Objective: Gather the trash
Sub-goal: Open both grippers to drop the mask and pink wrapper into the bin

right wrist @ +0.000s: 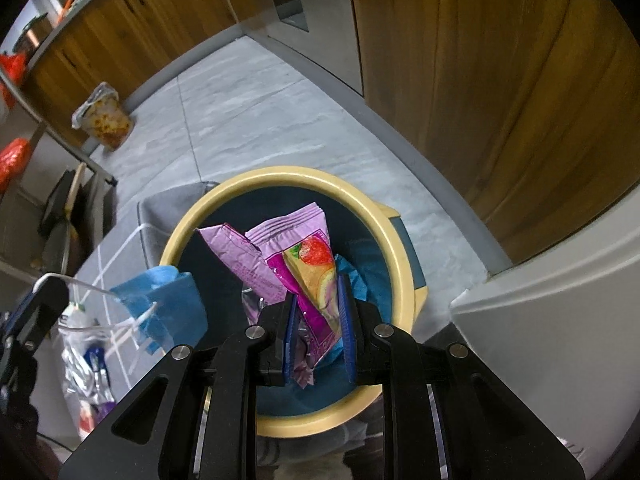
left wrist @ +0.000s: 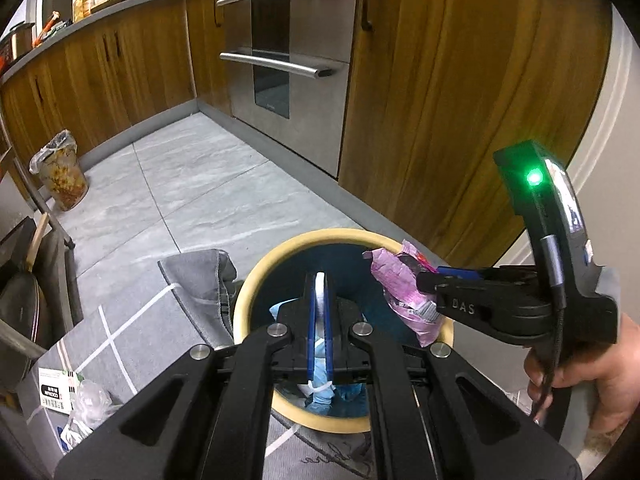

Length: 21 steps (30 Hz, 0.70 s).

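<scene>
A pink snack wrapper is pinched in the right hand-held gripper over a round bin with a yellow rim. A blue face mask is clamped by its white strap in the left hand-held gripper, over the same bin. The bin stands on a grey mat on the floor.

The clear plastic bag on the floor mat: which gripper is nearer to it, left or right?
Left. The left gripper, holding the blue mask, hangs beside the clear plastic bag. The right gripper, holding the pink wrapper, is over the bin, farther away.
</scene>
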### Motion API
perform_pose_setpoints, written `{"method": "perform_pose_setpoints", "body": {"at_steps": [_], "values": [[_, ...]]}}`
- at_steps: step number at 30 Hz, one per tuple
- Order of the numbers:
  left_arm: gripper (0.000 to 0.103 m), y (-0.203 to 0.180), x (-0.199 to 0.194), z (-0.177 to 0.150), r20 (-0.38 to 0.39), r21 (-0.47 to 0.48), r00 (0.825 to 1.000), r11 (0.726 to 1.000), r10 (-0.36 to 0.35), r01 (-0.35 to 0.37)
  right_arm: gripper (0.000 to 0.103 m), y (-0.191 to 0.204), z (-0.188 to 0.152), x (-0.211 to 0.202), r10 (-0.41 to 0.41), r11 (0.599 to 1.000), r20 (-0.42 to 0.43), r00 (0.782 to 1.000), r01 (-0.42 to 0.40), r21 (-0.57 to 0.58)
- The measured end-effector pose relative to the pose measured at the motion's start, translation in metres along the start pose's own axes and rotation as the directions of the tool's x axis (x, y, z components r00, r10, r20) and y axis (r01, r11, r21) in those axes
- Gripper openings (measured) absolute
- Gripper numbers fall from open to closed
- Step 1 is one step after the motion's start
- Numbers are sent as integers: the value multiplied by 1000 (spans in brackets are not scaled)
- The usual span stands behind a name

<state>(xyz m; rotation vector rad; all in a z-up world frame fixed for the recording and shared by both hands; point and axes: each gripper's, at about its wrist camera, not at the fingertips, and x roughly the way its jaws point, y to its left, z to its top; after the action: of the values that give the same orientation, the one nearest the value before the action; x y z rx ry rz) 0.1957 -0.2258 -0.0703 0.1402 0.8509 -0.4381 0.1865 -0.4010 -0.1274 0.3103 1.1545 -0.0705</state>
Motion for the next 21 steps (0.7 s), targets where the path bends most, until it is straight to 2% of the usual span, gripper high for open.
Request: {"method": "perform_pose_setpoints", "body": {"at_steps": [3,6,9,13,14,18,19,21], "values": [[3,-1,5,-2,-21,14,1000,1000,7,-6,21,3,3,0,8,1000,8,1000,-8,3],[8,0,4,-3,-23,26,1000,999,20,-20,25,5,3,-2,-5,1000,20,1000,5,-15],[24,6,-2,-6,-17,3,999,1000,29,-29,29,5,4,-2,-4,1000,20,1000,4,-10],[30,15,-8,-11,-14,-19,999,999,42,-43,39,7,5,-3,3,1000,26,1000,-3,-10],[35,18,-11,-14,-16,-26,999,999,45,-45,41,8,5,-4,4,1000,30,1000,-3,-15],[54,24,-20,-20,-8,-41,998,997,69,-69,58,16,6,-7,5,999,49,999,-3,-47],[58,27,-24,-22,-4,-49,997,996,75,-75,69,17,6,-9,6,999,59,998,-3,-53],[63,31,-29,-24,-2,-65,997,995,80,-80,80,20,7,-12,10,998,75,997,-5,-57]]}}
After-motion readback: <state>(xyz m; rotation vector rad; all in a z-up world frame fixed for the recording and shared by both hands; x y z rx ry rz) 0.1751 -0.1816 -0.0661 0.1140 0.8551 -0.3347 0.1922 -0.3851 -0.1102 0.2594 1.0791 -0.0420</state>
